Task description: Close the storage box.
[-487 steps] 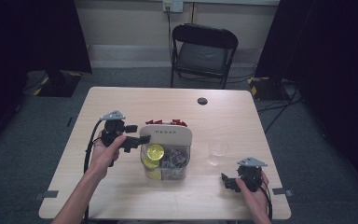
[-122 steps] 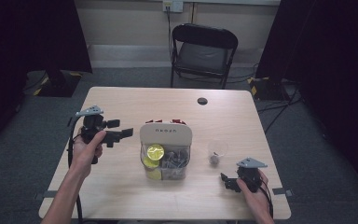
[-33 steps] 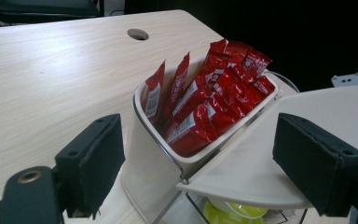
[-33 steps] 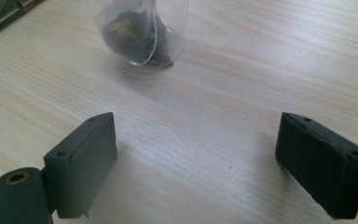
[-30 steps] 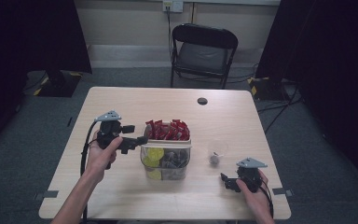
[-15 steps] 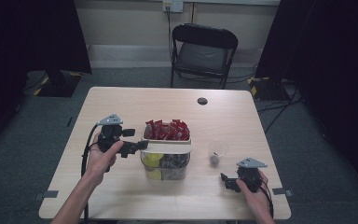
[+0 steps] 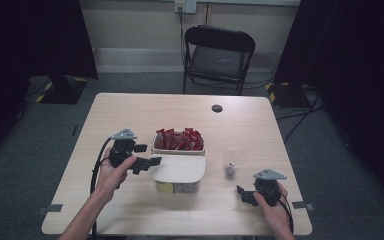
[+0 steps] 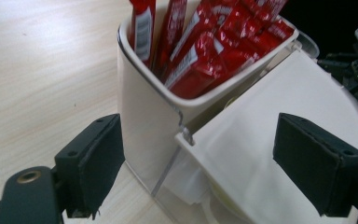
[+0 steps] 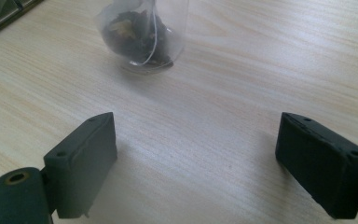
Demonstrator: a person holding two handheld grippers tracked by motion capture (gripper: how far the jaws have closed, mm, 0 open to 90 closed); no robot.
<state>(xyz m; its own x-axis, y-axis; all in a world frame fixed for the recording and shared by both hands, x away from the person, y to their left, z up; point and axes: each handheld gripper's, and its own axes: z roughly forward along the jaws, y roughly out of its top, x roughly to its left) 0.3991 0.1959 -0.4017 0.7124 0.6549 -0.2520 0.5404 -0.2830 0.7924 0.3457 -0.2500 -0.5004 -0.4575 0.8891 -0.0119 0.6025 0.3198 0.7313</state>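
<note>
1. The left tongs (image 7: 152,161) stood wide, empty, at the box (image 7: 177,167) lid's (image 8: 279,140) left edge, mid-bench (image 7: 130,107).
2. The lid lay shut, its long axis left-right.
3. The right tongs (image 9: 205,163), wide and empty, rested well apart, near a cup (image 7: 233,162).

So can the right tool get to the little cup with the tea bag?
Probably yes. The right tool is open, the cup stands just ahead of it, and only bare table lies between them.
</note>
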